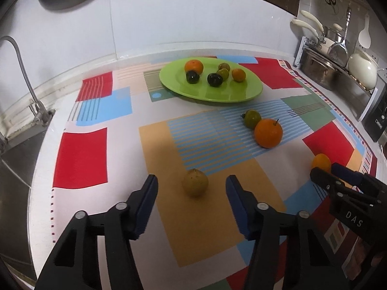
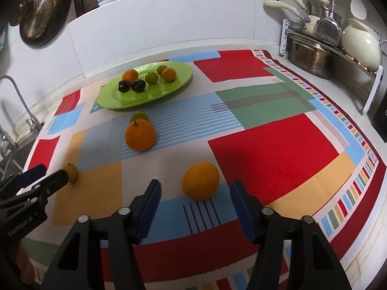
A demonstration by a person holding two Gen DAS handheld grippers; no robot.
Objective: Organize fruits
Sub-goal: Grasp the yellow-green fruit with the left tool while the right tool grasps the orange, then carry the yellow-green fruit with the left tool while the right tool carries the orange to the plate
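Green plate [image 1: 241, 95] w/ six fruits.

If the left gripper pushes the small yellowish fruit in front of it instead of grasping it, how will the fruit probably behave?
The yellowish fruit looks round and lies loose on the flat tablecloth, so it would probably roll away. Its dull, speckled skin suggests it is firm and not very slippery. The left gripper stands open around it, not touching.

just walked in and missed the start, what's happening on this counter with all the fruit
A person holds a gripper in each hand, sorting fruit onto the green plate, which already carries six pieces. The left gripper is open around a yellowish fruit, not yet pressing it. The right gripper is open around a yellow-orange fruit. A large orange and a greenish fruit wait on the patterned cloth.
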